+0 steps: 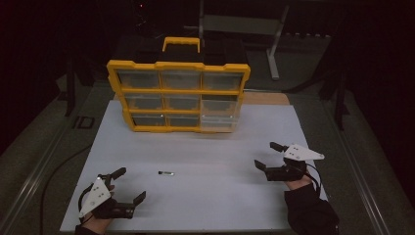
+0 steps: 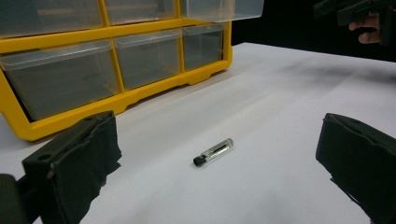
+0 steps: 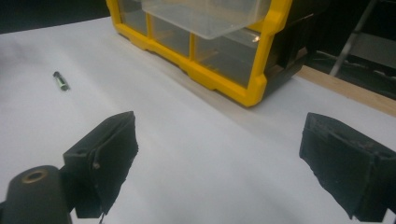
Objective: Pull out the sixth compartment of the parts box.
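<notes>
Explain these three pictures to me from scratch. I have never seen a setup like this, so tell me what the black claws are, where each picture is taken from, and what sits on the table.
No robot here: a person holds a hand-held claw tool in each hand. The top picture looks down from above: the left gripper and the right gripper rest over a white table, both with jaws wide apart and holding nothing. The other two pictures come from small cameras riding on each tool, so its own black jaws rise from the bottom. On the table lies a small clear tube with a dark cap, nearer the left gripper. Behind it stands a yellow organizer of clear drawers; one drawer at its right side is pulled out.
</notes>
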`<state>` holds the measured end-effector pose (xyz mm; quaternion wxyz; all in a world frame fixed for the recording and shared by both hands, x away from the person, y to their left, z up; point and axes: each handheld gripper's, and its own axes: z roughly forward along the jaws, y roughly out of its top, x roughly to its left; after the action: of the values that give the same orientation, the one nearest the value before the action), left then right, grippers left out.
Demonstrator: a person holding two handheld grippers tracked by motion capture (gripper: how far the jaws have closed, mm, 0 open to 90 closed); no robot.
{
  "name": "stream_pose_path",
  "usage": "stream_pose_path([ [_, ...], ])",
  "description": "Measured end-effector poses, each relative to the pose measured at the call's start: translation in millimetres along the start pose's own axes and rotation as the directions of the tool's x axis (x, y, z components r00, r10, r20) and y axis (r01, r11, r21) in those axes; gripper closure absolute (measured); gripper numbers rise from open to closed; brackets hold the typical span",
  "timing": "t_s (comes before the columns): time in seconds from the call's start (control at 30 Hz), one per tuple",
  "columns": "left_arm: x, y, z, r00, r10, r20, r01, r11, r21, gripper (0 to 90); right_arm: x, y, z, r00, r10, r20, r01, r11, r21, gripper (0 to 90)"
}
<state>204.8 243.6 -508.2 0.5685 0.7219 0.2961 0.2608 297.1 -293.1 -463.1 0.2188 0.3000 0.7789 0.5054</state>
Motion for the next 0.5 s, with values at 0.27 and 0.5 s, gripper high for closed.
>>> stream_pose_path([
  [0.27,-0.2,0.0,0.5,1.0000,0.001,0.000,-0.001,1.0000,0.003,0.0,2.6,-14.2,-10.7,0.9995,0.021,0.025,-0.021,1.000,-0.001,10.5],
  [0.5,-0.5,0.1,0.2,1.0000,0.002,-0.001,-0.002,1.0000,0.003,0.0,3.9,-24.2,-18.7,0.9989,0.018,0.043,-0.019,1.000,0.013,10.5],
])
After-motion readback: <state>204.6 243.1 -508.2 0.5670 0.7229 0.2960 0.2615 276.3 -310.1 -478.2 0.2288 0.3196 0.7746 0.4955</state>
